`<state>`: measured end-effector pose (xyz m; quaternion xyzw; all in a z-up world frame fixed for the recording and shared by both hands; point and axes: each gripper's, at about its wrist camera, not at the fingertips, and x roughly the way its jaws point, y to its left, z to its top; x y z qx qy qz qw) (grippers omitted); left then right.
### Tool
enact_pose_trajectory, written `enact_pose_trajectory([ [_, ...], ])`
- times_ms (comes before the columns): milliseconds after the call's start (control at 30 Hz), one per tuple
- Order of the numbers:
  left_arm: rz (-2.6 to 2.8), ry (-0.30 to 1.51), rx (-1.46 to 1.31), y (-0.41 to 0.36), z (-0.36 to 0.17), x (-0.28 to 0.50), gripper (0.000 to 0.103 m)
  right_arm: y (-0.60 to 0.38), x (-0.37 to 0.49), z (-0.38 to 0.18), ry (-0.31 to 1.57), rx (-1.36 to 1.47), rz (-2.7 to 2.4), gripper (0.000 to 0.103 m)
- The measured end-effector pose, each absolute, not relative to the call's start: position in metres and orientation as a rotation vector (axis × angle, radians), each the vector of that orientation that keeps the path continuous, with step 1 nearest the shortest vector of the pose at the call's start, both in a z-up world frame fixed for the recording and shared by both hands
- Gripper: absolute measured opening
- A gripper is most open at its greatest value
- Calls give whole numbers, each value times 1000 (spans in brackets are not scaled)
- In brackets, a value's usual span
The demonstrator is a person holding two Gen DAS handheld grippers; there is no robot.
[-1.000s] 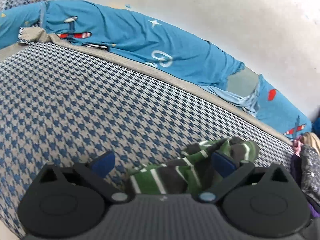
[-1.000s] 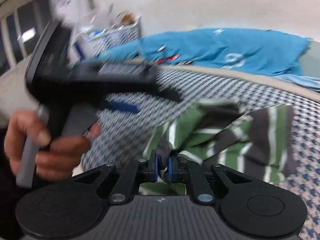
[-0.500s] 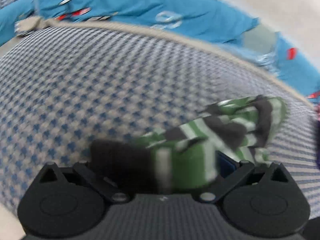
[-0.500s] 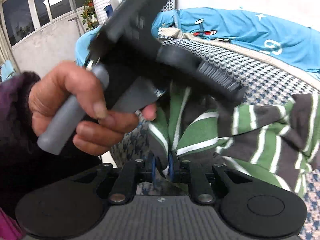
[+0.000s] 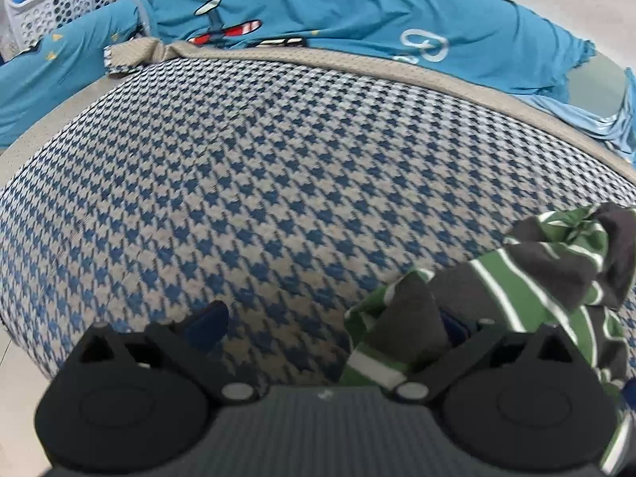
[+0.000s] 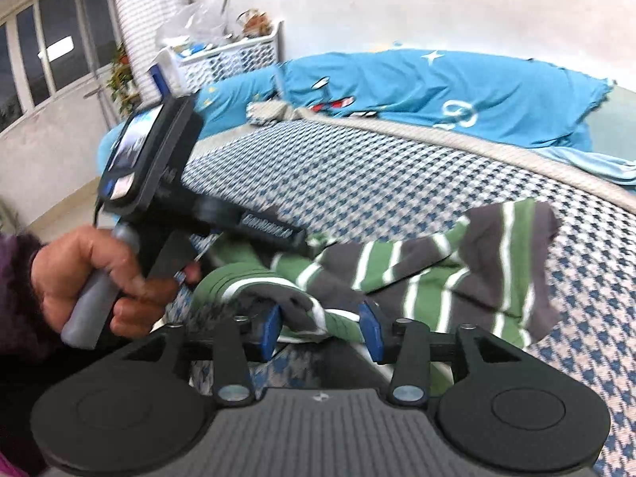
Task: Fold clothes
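A green, grey and white striped garment lies crumpled on the houndstooth blanket. My left gripper is open wide and tilted down at the blanket, with the garment's near edge draped over its right finger. In the right wrist view the same garment spreads out ahead. My right gripper is opening, and a loose fold of the garment sits between its blue pads without being pressed. A person's hand holds the left gripper just to its left, fingers over the garment.
A blue printed cloth lies along the far side against the white wall. A white perforated basket stands at the back left, with windows beyond it. The blanket's edge drops off at the lower left.
The right gripper's jaws, shut on a fold of the striped garment before, have parted. The left gripper has tipped downward, and the garment now sits at the right of its view.
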<state>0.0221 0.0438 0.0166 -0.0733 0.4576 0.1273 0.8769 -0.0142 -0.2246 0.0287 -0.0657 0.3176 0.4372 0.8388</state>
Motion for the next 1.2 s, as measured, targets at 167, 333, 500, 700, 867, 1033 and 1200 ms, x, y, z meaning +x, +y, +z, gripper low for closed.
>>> enact_pose_trajectory([
  [167,308,968,-180,56,14,17,103,-236,2,35,655,-66,814,52],
  [333,341,975,-161,59,12,18,103,-241,26,38,668,61,720,53],
  [500,349,982,-169,66,9,21,103,-232,41,30,700,125,677,53],
  [700,349,983,-176,70,9,20,103,-211,57,20,738,168,650,53],
  [867,333,985,-168,67,9,20,103,-200,66,5,762,201,621,52],
  [1033,300,987,-179,65,9,16,103,-189,74,-9,782,185,558,10],
  [1200,259,963,-215,66,15,13,103,-189,63,2,738,153,582,5],
])
